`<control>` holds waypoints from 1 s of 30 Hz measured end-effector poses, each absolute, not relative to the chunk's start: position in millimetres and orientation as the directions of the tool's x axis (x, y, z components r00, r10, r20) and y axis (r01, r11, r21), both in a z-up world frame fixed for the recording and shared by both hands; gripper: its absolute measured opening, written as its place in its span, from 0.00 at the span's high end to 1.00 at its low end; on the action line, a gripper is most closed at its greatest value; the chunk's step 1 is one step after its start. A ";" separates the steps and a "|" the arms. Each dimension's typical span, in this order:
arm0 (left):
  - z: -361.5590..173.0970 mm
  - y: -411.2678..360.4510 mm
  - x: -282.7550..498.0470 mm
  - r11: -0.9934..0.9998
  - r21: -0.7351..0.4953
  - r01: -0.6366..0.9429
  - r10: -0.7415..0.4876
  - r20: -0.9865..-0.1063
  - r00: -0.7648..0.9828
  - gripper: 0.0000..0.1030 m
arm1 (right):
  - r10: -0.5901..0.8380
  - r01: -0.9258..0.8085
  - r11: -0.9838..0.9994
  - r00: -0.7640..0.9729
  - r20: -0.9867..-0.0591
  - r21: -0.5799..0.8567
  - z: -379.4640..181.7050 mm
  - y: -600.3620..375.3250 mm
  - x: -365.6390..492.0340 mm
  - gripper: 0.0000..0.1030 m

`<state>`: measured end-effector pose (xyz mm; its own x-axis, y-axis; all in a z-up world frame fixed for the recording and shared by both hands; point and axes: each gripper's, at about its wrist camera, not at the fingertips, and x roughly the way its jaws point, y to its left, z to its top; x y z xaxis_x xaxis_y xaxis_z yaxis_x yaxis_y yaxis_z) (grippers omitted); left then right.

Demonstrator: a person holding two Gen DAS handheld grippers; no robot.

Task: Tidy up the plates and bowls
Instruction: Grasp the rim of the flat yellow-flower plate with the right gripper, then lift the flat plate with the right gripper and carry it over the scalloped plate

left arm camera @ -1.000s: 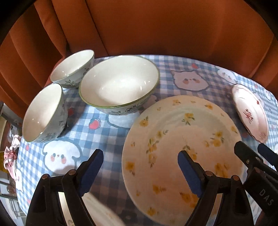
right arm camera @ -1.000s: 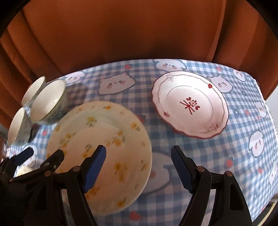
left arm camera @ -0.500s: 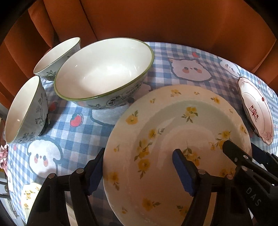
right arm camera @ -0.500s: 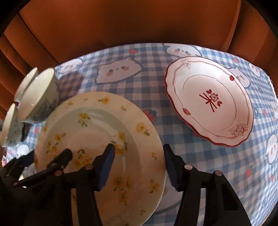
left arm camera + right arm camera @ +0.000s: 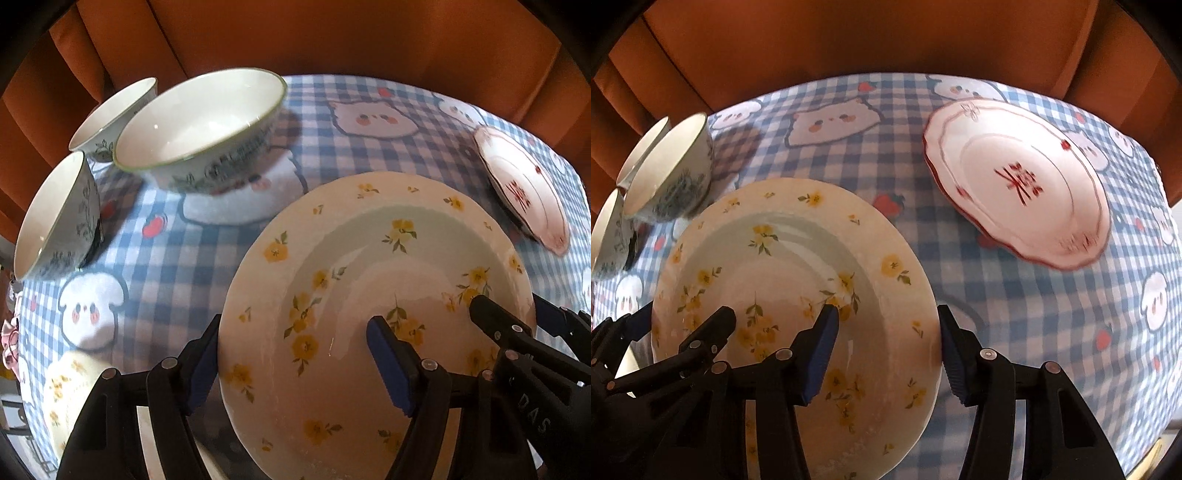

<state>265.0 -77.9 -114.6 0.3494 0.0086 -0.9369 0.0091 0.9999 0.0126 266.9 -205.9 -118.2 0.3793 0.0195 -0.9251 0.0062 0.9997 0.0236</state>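
Observation:
A large cream plate with yellow flowers (image 5: 369, 295) lies on the checked tablecloth (image 5: 177, 266). My left gripper (image 5: 295, 363) is open and straddles its left rim, one finger outside, one over the plate. My right gripper (image 5: 886, 350) is open and straddles the same plate's (image 5: 783, 266) right rim. A white plate with a red rim (image 5: 1019, 181) lies to the right; it also shows in the left wrist view (image 5: 524, 192). A large green-rimmed bowl (image 5: 199, 125) and two small bowls (image 5: 55, 218) (image 5: 110, 114) stand at the left.
An orange upholstered seat back (image 5: 295, 33) rises behind the table. Another yellow-flowered dish (image 5: 66, 384) sits at the near left edge. Bare tablecloth (image 5: 1052, 306) lies between the two plates and at the near right.
Both grippers have moved forward and down onto the yellow-flowered plate. Their fingers now straddle its left and right rims. The jaws have narrowed slightly but stay open.

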 end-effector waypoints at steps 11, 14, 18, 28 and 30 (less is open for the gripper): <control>-113.9 -89.6 227.4 0.997 0.003 0.071 -0.020 -0.946 0.322 0.24 | 0.008 0.018 1.000 0.326 -0.945 0.015 -120.3 -225.4 221.1 0.45; -114.2 -90.9 222.5 0.997 0.009 0.078 -0.019 -0.939 0.343 0.23 | 0.016 -0.002 1.000 0.332 -0.943 0.016 -120.3 -228.0 218.0 0.45; -114.0 -89.9 219.3 0.998 0.016 0.067 -0.009 -0.935 0.355 0.23 | 0.019 -0.017 1.000 0.344 -0.939 0.014 -120.4 -227.9 215.7 0.45; -113.2 -89.4 214.7 1.000 0.016 -0.001 0.015 -0.943 0.334 0.22 | 0.072 -0.035 0.997 0.321 -0.944 0.064 -122.5 -234.4 215.5 0.44; -111.7 -90.1 216.0 1.000 0.019 -0.013 0.022 -0.945 0.327 0.23 | 0.089 -0.042 0.996 0.315 -0.945 0.080 -122.9 -233.7 215.7 0.45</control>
<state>216.0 -90.1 -111.7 0.3267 0.0219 -0.9449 -0.0130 0.9997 0.0187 215.7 -233.7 -122.9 0.3146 0.0893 -0.9450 -0.0420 0.9959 0.0801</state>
